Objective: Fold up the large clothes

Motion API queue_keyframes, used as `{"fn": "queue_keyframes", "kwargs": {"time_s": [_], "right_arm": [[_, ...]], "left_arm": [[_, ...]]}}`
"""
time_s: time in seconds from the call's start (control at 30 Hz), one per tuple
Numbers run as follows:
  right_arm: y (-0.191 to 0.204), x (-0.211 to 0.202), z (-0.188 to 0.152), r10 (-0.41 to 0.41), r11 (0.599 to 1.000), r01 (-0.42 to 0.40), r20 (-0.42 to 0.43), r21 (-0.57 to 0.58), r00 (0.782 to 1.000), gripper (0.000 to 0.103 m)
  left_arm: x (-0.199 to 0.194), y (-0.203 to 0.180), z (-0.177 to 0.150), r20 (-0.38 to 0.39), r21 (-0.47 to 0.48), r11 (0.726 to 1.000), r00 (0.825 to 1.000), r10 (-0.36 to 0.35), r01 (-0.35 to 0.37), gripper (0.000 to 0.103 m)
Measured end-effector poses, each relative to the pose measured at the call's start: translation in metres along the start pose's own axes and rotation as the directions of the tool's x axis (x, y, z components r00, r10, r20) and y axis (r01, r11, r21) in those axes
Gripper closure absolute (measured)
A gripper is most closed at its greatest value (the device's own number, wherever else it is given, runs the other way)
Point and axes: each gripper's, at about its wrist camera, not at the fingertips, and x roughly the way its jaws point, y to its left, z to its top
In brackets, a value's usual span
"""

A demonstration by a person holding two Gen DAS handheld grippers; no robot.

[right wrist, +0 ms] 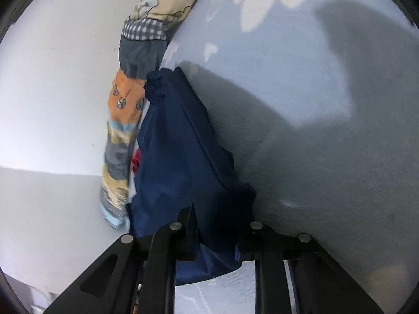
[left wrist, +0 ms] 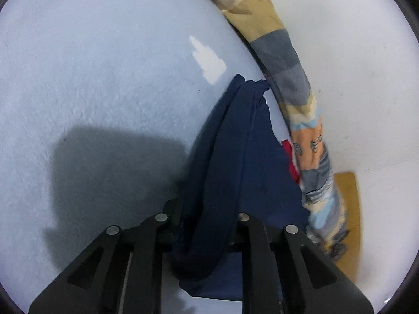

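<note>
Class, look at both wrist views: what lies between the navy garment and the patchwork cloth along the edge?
A red and white patch peeks out between the navy garment and the patchwork cloth; both views show it.

Navy garment [left wrist: 225, 157], pale-blue bedsheet [left wrist: 91, 78]

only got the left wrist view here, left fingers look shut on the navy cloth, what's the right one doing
Observer: The right gripper is also shut on the navy garment, pinching a bunched fold between its fingers.
Operator: same piece or another one
Observer: It looks like the same piece; a puckered, gathered tip sits at its far end, against the patchwork fabric roll.
Operator: anything on that roll i can't see
Observer: Yes, farther along it has a blue-and-white checked patch.
Operator: surface clear on that side
Observer: The pale blue surface beside the garment shows only broad shadows and white blotches.
</note>
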Motion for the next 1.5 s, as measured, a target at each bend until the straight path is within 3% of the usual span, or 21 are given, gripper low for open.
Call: {"fn": "queue_keyframes", "kwargs": {"time_s": [0.37, 0.53, 0.57, 0.6, 0.67, 0.73, 0.8, 0.83, 0.93, 1.0, 1.07, 1.1, 1.17, 1.2, 1.23, 1.3, 1.37, 1.4, 1.43, 1.47, 1.5], "right_arm": [[0.017, -0.063, -0.031, 0.022, 0.996, -0.018, 0.042, -0.092, 0.999, 0.090], [-0.017, -0.096, -0.055, -0.044, 0.998, 0.043, -0.010, -0.046, 0.999, 0.088], [-0.028, -0.100, -0.057, -0.062, 0.998, 0.061, -0.021, -0.025, 0.998, 0.084], [-0.038, -0.101, -0.056, -0.099, 0.995, 0.099, -0.041, -0.005, 0.994, 0.072], [-0.052, -0.105, -0.049, -0.195, 0.981, 0.196, -0.070, 0.013, 0.978, 0.065], [-0.056, -0.119, -0.045, -0.199, 0.979, 0.200, -0.033, 0.032, 0.979, 0.065], [-0.044, -0.139, -0.047, -0.306, 0.950, 0.310, 0.075, -0.044, 0.949, 0.065], [-0.034, -0.148, -0.050, -0.333, 0.934, 0.346, 0.131, -0.088, 0.934, 0.065], [0.005, -0.153, -0.066, -0.295, 0.895, 0.352, 0.227, -0.276, 0.928, 0.065], [0.035, -0.133, -0.083, -0.245, 0.848, 0.311, 0.204, -0.429, 0.948, 0.065], [0.052, -0.105, -0.097, -0.222, 0.813, 0.229, 0.079, -0.534, 0.972, 0.072], [0.055, -0.091, -0.105, -0.257, 0.789, 0.240, 0.052, -0.566, 0.965, 0.078], [0.049, -0.077, -0.108, -0.329, 0.772, 0.295, 0.044, -0.563, 0.943, 0.082], [0.039, -0.076, -0.100, -0.356, 0.790, 0.319, 0.032, -0.524, 0.934, 0.085], [0.027, -0.079, -0.089, -0.374, 0.812, 0.340, 0.024, -0.475, 0.927, 0.087], [0.007, -0.095, -0.069, -0.420, 0.826, 0.407, 0.057, -0.390, 0.906, 0.103], [0.004, -0.111, -0.055, -0.498, 0.778, 0.517, 0.152, -0.358, 0.854, 0.102], [0.006, -0.119, -0.051, -0.541, 0.736, 0.580, 0.212, -0.348, 0.814, 0.092], [0.009, -0.128, -0.048, -0.528, 0.741, 0.583, 0.248, -0.333, 0.812, 0.092], [0.015, -0.134, -0.047, -0.460, 0.784, 0.526, 0.260, -0.329, 0.849, 0.093], [0.024, -0.138, -0.046, -0.384, 0.816, 0.459, 0.263, -0.353, 0.885, 0.093]], "left_arm": [[-0.062, -0.018, -0.046, 0.020, 0.131, 0.987, 0.996, 0.086, -0.088, 0.091], [-0.086, 0.010, -0.078, -0.076, 0.141, 0.985, 0.991, 0.111, -0.100, 0.086], [-0.086, 0.019, -0.078, -0.096, 0.133, 0.984, 0.987, 0.132, -0.119, 0.083], [-0.090, 0.028, -0.077, -0.094, 0.120, 0.981, 0.982, 0.166, -0.154, 0.074], [-0.106, 0.049, -0.067, -0.049, 0.084, 0.973, 0.975, 0.219, -0.214, 0.065], [-0.132, 0.065, -0.057, 0.019, 0.031, 0.968, 0.969, 0.247, -0.247, 0.063], [-0.158, 0.070, -0.053, 0.109, 0.015, 0.961, 0.956, 0.272, -0.275, 0.063], [-0.168, 0.071, -0.054, 0.137, 0.011, 0.971, 0.962, 0.237, -0.241, 0.062], [-0.161, 0.043, -0.069, 0.144, 0.118, 0.969, 0.969, 0.200, -0.217, 0.062], [-0.143, 0.013, -0.087, 0.125, 0.257, 0.938, 0.970, 0.207, -0.233, 0.062], [-0.120, -0.028, -0.114, 0.135, 0.453, 0.848, 0.961, 0.240, -0.276, 0.062], [-0.107, -0.047, -0.130, 0.135, 0.548, 0.787, 0.959, 0.250, -0.282, 0.060], [-0.085, -0.062, -0.147, 0.119, 0.636, 0.707, 0.945, 0.306, -0.309, 0.057], [-0.073, -0.063, -0.151, 0.115, 0.655, 0.673, 0.926, 0.360, -0.343, 0.057], [-0.060, -0.052, -0.148, 0.099, 0.652, 0.649, 0.893, 0.440, -0.392, 0.057], [-0.053, -0.039, -0.140, 0.115, 0.630, 0.622, 0.847, 0.519, -0.466, 0.053], [-0.057, -0.043, -0.134, 0.207, 0.613, 0.560, 0.798, 0.567, -0.557, 0.052], [-0.063, -0.046, -0.128, 0.218, 0.599, 0.577, 0.806, 0.550, -0.555, 0.052], [-0.070, -0.049, -0.127, 0.217, 0.589, 0.609, 0.830, 0.514, -0.531, 0.052], [-0.078, -0.056, -0.124, 0.225, 0.581, 0.646, 0.861, 0.457, -0.495, 0.052], [-0.081, -0.067, -0.121, 0.241, 0.588, 0.659, 0.879, 0.411, -0.469, 0.047]]}}
